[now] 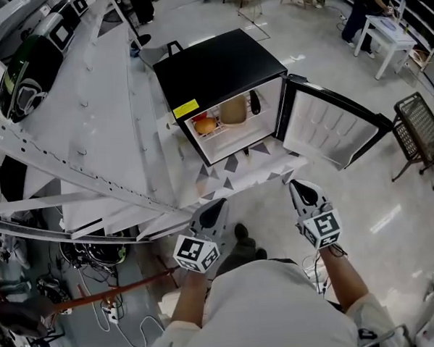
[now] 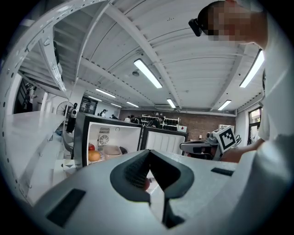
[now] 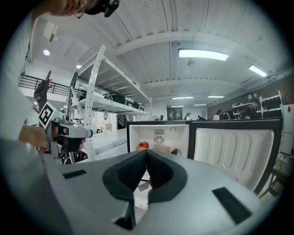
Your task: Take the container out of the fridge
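Observation:
A small black fridge (image 1: 219,67) stands open on a patterned surface, its door (image 1: 331,130) swung out to the right. On its shelf sits a beige container (image 1: 233,112), with an orange fruit (image 1: 206,125) and a red one to its left and a dark object to its right. The container (image 2: 110,151) also shows in the left gripper view, and the container (image 3: 161,149) in the right gripper view. My left gripper (image 1: 213,209) and right gripper (image 1: 301,191) hang well in front of the fridge, both shut with nothing between their jaws.
White metal shelving (image 1: 91,132) runs along the left of the fridge. Cables and a red bar (image 1: 100,295) lie on the floor at lower left. A dark wire chair (image 1: 422,136) stands at the right, a white table (image 1: 391,40) at the far right back.

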Demonstrator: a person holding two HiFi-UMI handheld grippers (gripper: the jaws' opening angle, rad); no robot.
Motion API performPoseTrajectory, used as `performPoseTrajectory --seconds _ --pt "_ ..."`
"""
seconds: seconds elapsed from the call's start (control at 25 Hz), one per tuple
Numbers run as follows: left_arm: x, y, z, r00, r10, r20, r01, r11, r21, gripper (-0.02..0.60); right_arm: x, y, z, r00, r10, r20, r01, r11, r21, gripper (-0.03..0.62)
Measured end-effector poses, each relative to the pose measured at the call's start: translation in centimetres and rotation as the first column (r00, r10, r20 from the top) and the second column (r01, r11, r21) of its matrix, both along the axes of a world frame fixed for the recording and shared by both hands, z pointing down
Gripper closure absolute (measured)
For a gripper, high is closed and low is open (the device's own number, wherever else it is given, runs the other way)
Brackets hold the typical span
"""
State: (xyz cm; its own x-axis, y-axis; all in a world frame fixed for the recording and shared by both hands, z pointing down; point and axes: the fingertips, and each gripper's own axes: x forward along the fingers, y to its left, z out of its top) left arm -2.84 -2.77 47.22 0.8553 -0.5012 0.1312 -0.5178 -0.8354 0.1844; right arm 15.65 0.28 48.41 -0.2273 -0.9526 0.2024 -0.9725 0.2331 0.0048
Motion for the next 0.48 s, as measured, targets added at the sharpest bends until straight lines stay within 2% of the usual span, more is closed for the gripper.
performPoseTrajectory --seconds 0.16,0.48 --pt "0.2 -2.8 0.4 1.000 0.009 0.001 -0.009 1.000 -0.006 0.580 0.3 -2.7 0.8 1.000 0.009 -0.020 -0.009 1.000 -0.018 0.589" --pt "0.2 -8.9 2.0 0.999 0.042 0.021 -0.042 0.999 -0.020 0.580 -0.3 -9.4 1.5 0.991 -0.007 -0.136 0.004 1.000 -0.022 0.589"
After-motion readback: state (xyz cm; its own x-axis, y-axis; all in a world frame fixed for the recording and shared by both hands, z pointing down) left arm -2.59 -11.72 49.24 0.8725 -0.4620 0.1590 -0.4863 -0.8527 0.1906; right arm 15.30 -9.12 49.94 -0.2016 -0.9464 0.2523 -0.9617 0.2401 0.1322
